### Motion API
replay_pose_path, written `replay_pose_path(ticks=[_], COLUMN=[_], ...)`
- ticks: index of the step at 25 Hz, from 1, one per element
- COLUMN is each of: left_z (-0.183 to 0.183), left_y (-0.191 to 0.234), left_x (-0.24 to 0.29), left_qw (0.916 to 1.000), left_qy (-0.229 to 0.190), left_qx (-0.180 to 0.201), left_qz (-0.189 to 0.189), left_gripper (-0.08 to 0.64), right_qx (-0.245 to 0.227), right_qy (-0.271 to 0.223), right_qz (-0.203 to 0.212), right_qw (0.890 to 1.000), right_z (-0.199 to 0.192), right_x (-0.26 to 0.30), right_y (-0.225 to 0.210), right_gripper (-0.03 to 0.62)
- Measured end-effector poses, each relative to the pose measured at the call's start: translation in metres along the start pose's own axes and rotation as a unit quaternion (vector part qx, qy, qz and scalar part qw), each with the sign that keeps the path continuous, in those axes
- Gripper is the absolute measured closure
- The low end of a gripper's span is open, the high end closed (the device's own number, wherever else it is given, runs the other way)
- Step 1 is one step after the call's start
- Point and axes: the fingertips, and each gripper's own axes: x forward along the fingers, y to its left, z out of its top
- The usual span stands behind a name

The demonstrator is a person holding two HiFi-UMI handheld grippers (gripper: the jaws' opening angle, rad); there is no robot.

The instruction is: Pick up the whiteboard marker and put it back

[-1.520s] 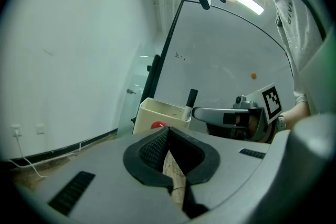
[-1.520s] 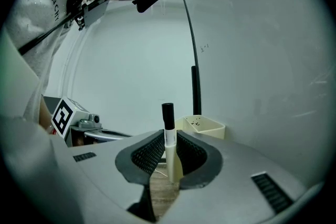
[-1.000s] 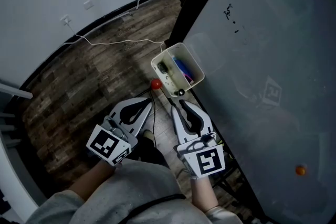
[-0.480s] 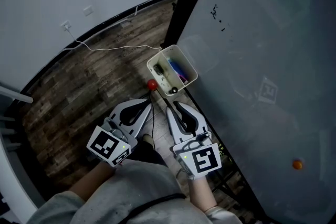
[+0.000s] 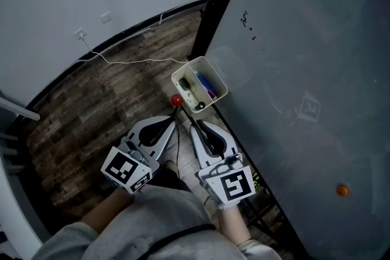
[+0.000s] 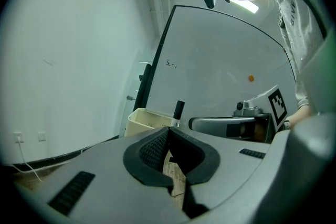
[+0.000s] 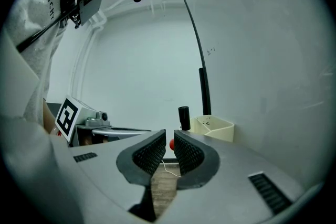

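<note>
Two grippers, both empty: your left gripper [image 5: 174,121] has its fingers pressed together, your right gripper [image 5: 194,127] shows a narrow gap. The black-capped whiteboard marker [image 5: 200,106] stands in the cream plastic bin [image 5: 184,69]; picking it up seemingly remains.

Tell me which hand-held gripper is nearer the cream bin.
Right. The right hand-held gripper points at the cream bin just ahead; the left hand-held gripper sits alongside, offset left and slightly farther.
</note>
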Motion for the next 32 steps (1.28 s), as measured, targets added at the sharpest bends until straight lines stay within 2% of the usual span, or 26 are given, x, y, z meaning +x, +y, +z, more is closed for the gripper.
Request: replay_pose_path(ticks=[13,23,32], left_z=[0.002,0.002,0.003], left_y=[-0.01,-0.029,-0.044], left_x=[-0.007,-0.007,-0.01], left_qw=[0.9999,0.9999,0.9993], left_qy=[-0.006,-0.015,-0.031], left_qx=[-0.006,-0.003,0.0], left_qz=[0.006,-0.008,-0.02], left_gripper=[0.545,0.545,0.545], right_qx=[-0.028,-0.046,-0.023], right_qy=[0.017,0.023,0.022], right_qz=[0.038,0.033,0.024], right_qw=[0.999,0.998,0.999], right_z=[0.003,0.004,0.0], right_x=[-0.002,-0.019,-0.034], right_y=[0.018,0.021,0.024], right_gripper=[0.569,0.572,0.572])
